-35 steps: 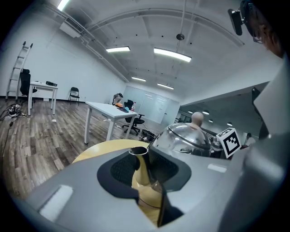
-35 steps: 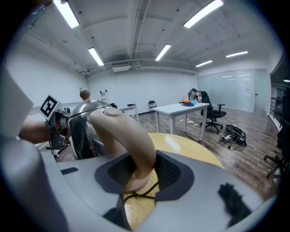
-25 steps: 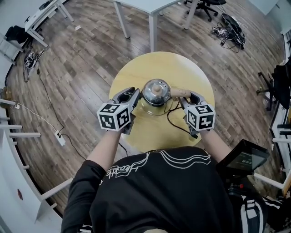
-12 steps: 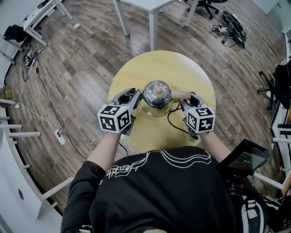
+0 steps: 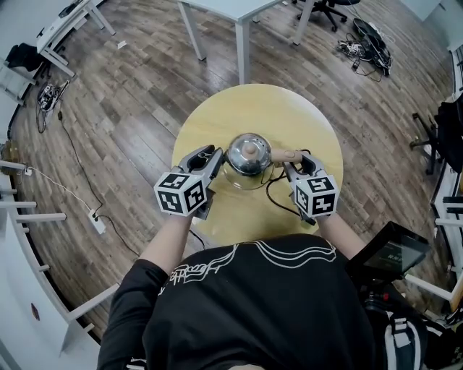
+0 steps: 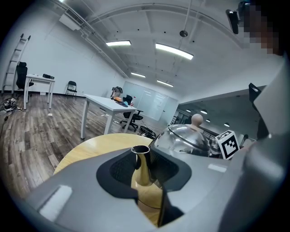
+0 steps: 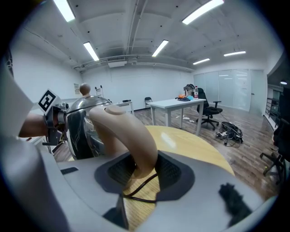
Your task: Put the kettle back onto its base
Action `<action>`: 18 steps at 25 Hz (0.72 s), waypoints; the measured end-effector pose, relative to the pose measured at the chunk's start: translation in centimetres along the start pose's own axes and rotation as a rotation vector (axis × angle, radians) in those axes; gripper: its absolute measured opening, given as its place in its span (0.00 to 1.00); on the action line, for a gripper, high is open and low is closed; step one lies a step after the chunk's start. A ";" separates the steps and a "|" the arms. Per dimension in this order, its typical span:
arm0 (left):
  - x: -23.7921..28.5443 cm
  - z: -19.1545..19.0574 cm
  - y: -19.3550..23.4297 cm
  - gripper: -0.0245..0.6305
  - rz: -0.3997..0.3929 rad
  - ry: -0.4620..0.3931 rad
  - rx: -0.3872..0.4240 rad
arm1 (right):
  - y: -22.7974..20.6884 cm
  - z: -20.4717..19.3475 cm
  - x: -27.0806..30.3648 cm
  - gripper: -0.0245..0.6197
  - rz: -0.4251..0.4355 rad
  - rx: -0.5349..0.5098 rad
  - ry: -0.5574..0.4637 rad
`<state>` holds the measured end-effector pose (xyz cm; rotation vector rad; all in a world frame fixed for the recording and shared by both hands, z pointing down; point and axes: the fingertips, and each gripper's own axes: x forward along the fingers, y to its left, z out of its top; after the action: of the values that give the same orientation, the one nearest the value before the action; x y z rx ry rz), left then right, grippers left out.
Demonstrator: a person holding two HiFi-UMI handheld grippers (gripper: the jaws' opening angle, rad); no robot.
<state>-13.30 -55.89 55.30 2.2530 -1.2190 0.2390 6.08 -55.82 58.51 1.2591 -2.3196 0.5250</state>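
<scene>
A shiny steel kettle (image 5: 248, 153) with a round wooden lid knob stands on the round yellow table (image 5: 253, 108), held from both sides. My left gripper (image 5: 210, 157) is shut on its thin gold spout (image 6: 141, 165), which stands upright between the pads. My right gripper (image 5: 299, 160) is shut on the tan curved handle (image 7: 127, 136), with the kettle body (image 7: 84, 127) just beyond. A dark cord (image 5: 273, 194) loops across the table under the handle. A pale rim shows under the kettle's near side. Whether the kettle rests on a base I cannot tell.
White desk legs (image 5: 217, 29) stand on the wood floor beyond the table. Office chairs (image 5: 325, 11) and a cable tangle (image 5: 365, 47) lie at the far right. A power strip (image 5: 94, 217) sits on the floor at left. A black screen device (image 5: 383, 253) is by my right elbow.
</scene>
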 end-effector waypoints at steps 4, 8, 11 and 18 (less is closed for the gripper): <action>0.2 0.0 0.3 0.18 -0.008 0.004 -0.034 | 0.1 0.1 0.2 0.25 0.015 0.000 0.014; 0.4 0.2 0.4 0.19 -0.023 -0.010 -0.037 | -0.3 0.1 -0.1 0.29 -0.019 -0.022 0.002; 0.4 0.4 0.9 0.26 -0.013 -0.044 -0.064 | -0.4 -0.3 -1.0 0.30 -0.031 -0.010 -0.008; -1.9 1.3 0.3 0.35 -0.019 -0.094 -0.069 | 0.3 0.4 -5.1 0.30 -0.029 0.026 -0.029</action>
<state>-14.73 -55.33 53.59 2.2365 -1.2345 0.0834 8.20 -52.41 55.42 1.3186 -2.3212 0.5322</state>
